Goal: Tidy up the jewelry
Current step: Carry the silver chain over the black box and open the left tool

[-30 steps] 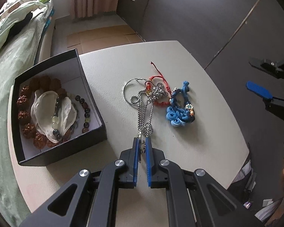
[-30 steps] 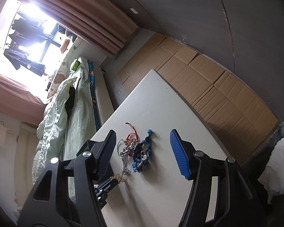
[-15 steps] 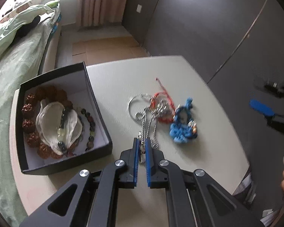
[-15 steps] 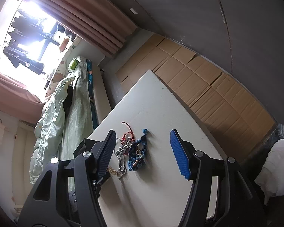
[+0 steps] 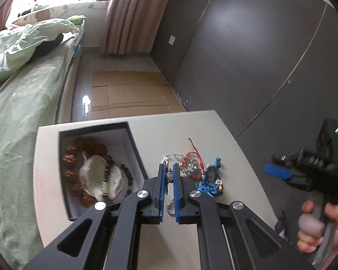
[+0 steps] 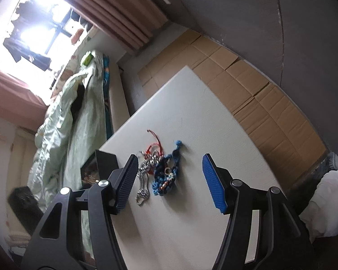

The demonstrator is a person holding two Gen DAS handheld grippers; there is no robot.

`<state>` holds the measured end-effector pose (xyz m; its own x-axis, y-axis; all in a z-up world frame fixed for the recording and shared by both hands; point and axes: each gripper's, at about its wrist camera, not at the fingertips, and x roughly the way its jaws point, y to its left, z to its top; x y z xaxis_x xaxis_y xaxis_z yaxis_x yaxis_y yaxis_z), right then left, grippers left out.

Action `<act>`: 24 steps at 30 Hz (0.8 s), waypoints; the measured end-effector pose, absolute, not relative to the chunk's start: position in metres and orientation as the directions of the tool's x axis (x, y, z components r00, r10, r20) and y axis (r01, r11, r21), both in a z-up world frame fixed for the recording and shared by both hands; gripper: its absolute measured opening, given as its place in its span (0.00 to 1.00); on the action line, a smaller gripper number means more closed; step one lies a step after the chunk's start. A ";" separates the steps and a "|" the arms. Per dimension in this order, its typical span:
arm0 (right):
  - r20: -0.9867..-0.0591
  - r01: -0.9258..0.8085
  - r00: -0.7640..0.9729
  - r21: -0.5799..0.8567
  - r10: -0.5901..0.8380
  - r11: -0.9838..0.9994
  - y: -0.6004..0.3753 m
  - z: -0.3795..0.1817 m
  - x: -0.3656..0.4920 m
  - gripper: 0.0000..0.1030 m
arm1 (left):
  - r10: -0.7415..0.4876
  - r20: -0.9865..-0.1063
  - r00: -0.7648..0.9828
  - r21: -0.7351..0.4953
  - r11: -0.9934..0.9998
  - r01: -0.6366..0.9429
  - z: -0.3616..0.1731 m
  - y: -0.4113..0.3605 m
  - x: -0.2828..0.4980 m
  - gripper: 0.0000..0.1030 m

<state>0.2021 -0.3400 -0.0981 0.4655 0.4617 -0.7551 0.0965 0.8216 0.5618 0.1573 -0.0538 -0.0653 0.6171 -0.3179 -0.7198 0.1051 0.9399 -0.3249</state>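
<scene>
Left gripper (image 5: 168, 175), lower centre of the left wrist view, pinched narrow on a silver chain (image 5: 170, 204) that dangles between its fingers. Black box (image 5: 133, 144) of beads at centre left on the white desk (image 5: 225, 139). Red cord bracelet (image 5: 191, 157) and blue knotted bracelet (image 5: 210, 181) lie just right of the gripper. Right gripper (image 6: 169, 177) stands wide, holding nothing, above the blue bracelet.

Bare bench (image 6: 191, 117) lies open beyond and right of the jewelry heap (image 6: 160, 168); the black box (image 5: 133, 148) walls the left side, the bed (image 5: 22, 112) bordering it.
</scene>
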 end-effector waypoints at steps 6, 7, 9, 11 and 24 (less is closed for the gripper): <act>-0.812 0.092 0.393 0.502 0.432 0.860 -0.318 -0.120 0.205 0.59 | -0.316 -0.703 0.638 -0.356 0.932 0.069 -0.055 -0.028 0.154 0.04; -0.818 0.091 0.377 0.499 0.434 0.862 -0.313 -0.125 0.205 0.59 | -0.314 -0.700 0.641 -0.358 0.932 0.065 -0.053 -0.024 0.152 0.04; -0.826 0.090 0.344 0.503 0.447 0.859 -0.305 -0.136 0.205 0.59 | -0.312 -0.697 0.646 -0.364 0.930 0.057 -0.051 -0.017 0.151 0.04; -0.826 0.091 0.322 0.513 0.463 0.853 -0.297 -0.143 0.205 0.59 | -0.314 -0.696 0.645 -0.372 0.927 0.050 -0.051 -0.011 0.151 0.04; -0.803 0.132 0.322 0.563 0.502 0.816 -0.284 -0.156 0.211 0.09 | -0.339 -0.709 0.618 -0.448 0.894 -0.024 -0.066 0.016 0.158 0.21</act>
